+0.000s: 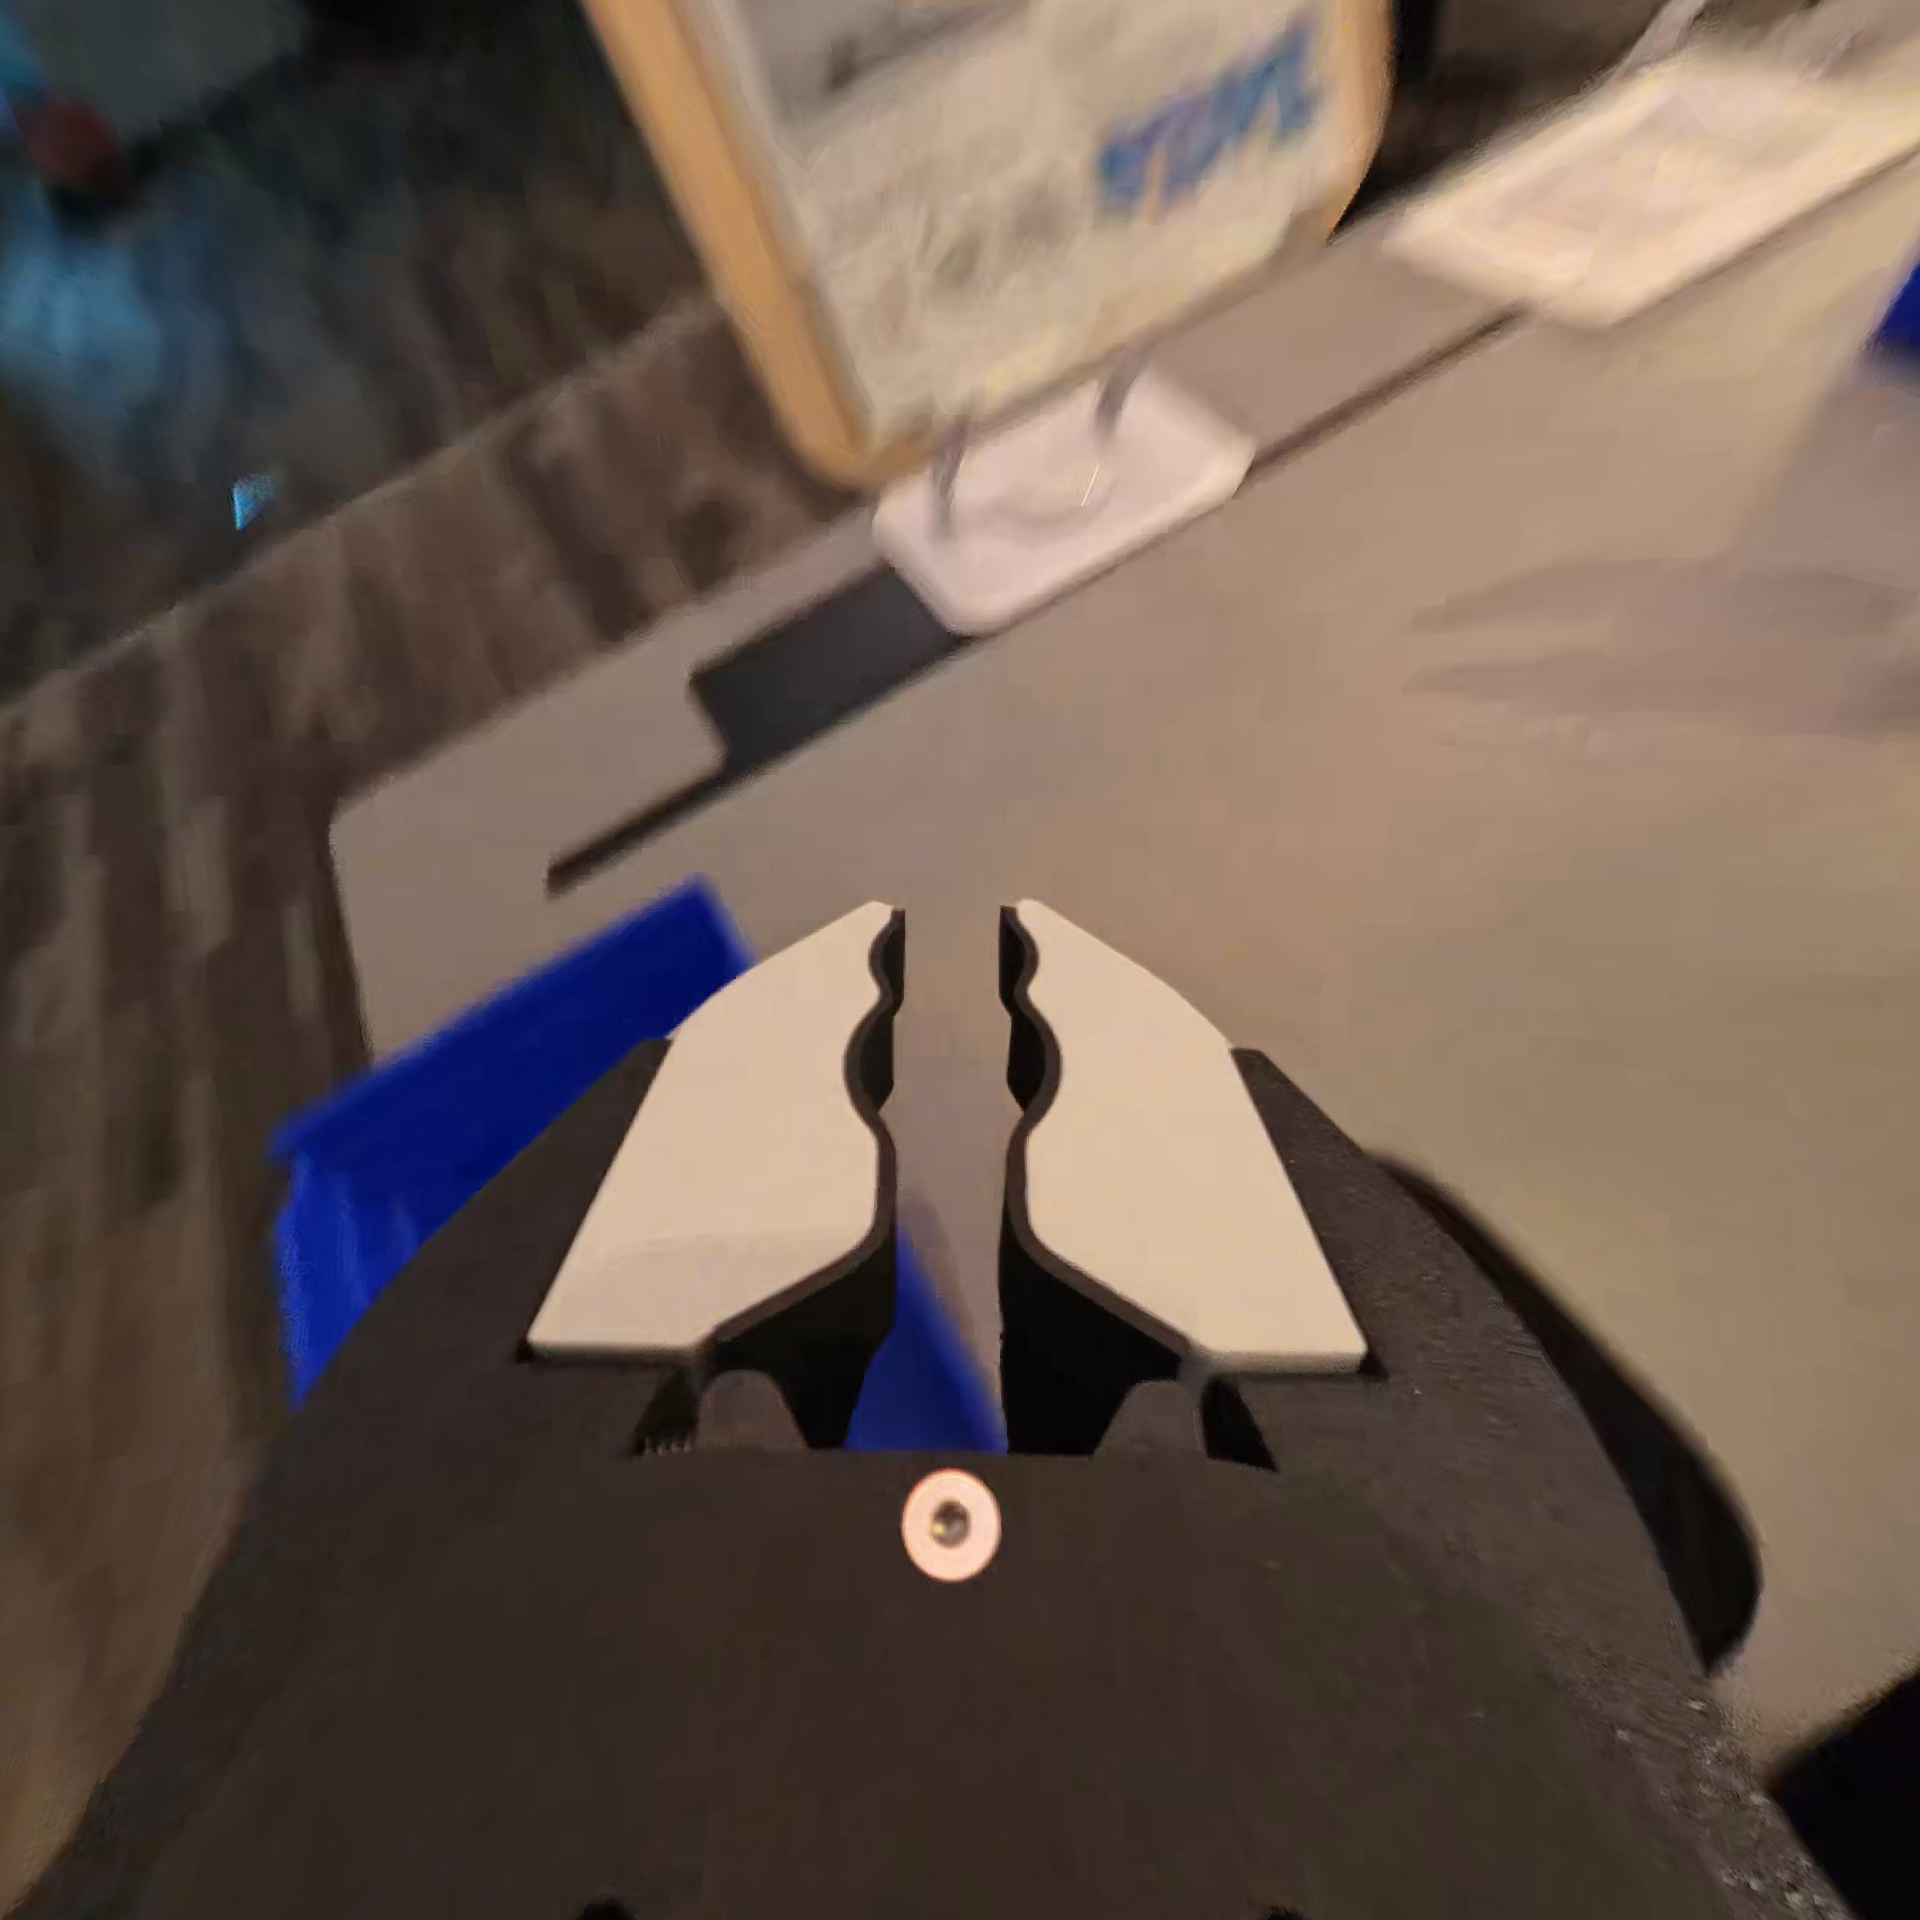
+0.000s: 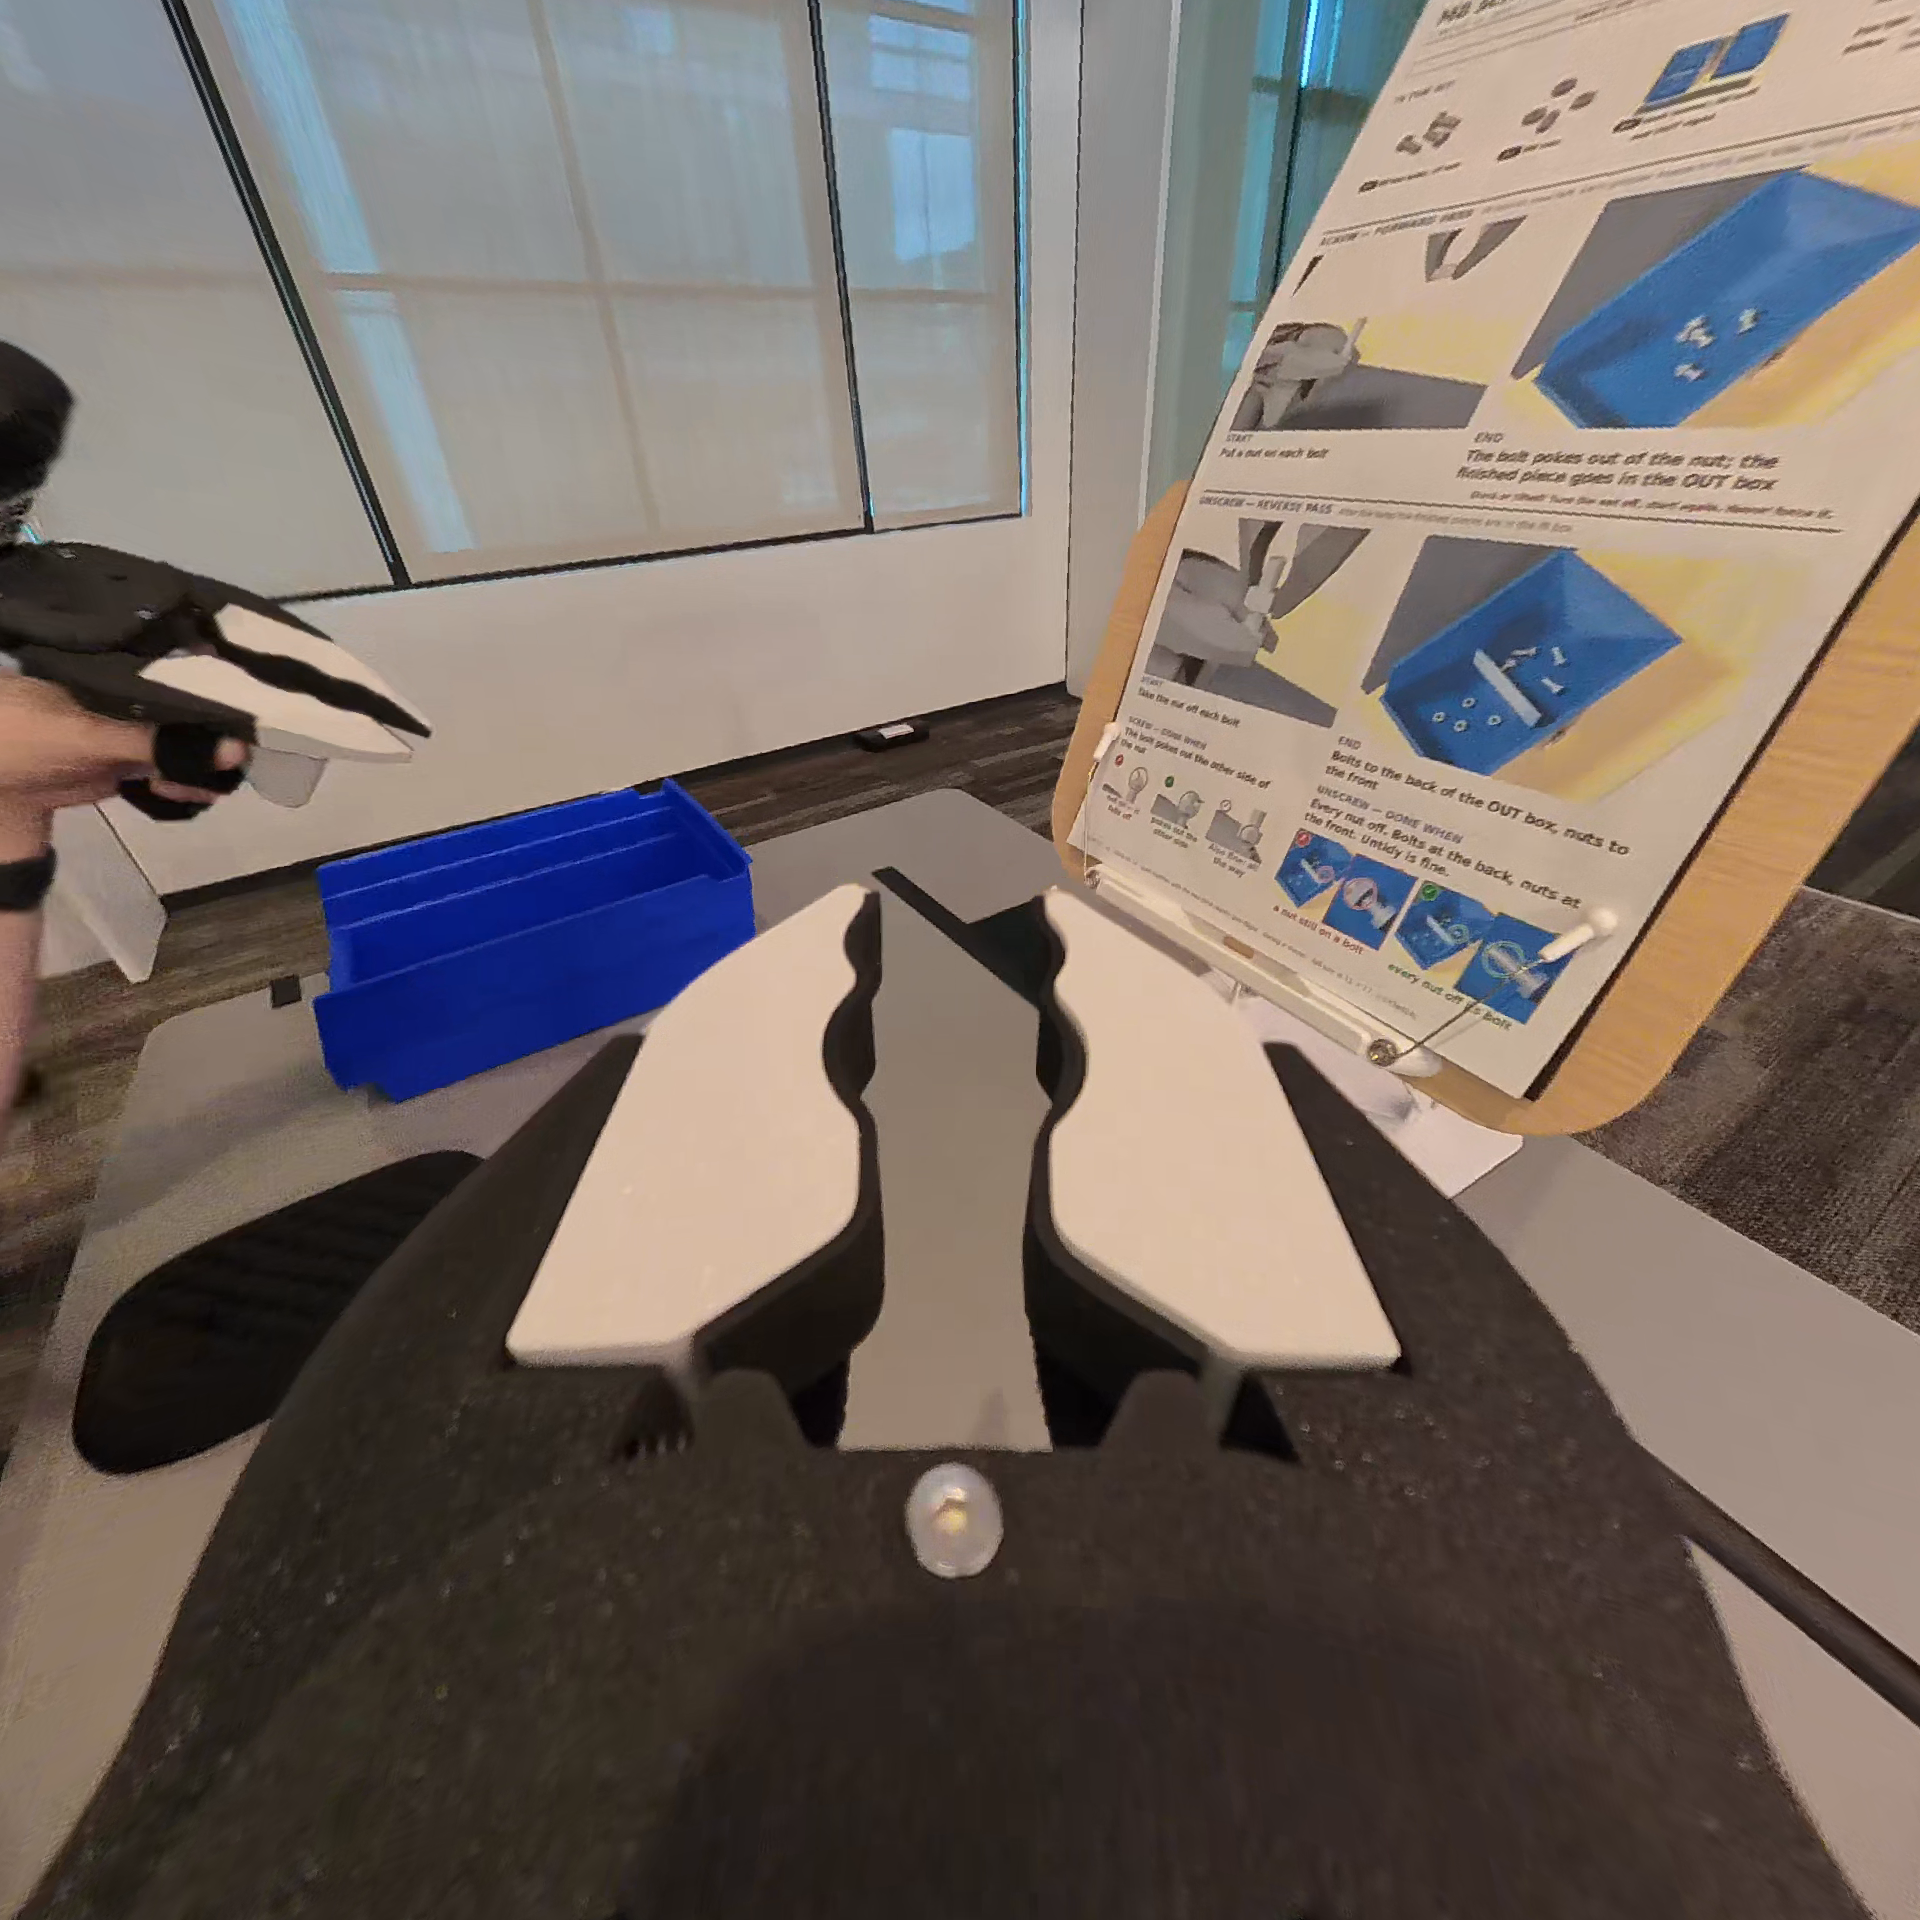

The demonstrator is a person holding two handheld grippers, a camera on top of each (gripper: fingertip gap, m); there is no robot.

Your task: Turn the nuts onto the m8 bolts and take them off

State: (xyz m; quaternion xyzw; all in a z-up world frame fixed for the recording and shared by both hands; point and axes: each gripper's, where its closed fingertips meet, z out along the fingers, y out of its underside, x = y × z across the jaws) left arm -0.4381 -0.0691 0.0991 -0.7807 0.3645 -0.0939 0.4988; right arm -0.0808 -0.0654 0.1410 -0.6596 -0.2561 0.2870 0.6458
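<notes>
My left gripper (image 1: 951, 914) hovers over the grey table (image 1: 1351, 935), its white fingers a narrow gap apart with nothing between them. The view is blurred. A blue bin (image 1: 499, 1101) lies partly under it on the left. My right gripper (image 2: 958, 899) is open and empty above the table (image 2: 1714, 1351). The blue bin (image 2: 530, 935) stands ahead to its left near the table's far edge; its inside is hidden. The left gripper (image 2: 410, 727) shows in the air at far left, held by a hand (image 2: 62, 748). No nuts or bolts show in either view.
An instruction board (image 2: 1507, 623) on a wooden backing leans on a white stand at the right; it also shows blurred in the left wrist view (image 1: 1039, 208). A black pad (image 2: 239, 1309) lies on the table's left. A dark slot (image 1: 821, 665) cuts the table's far side. The left gripper's tips are roughly 40 cm from the right gripper's.
</notes>
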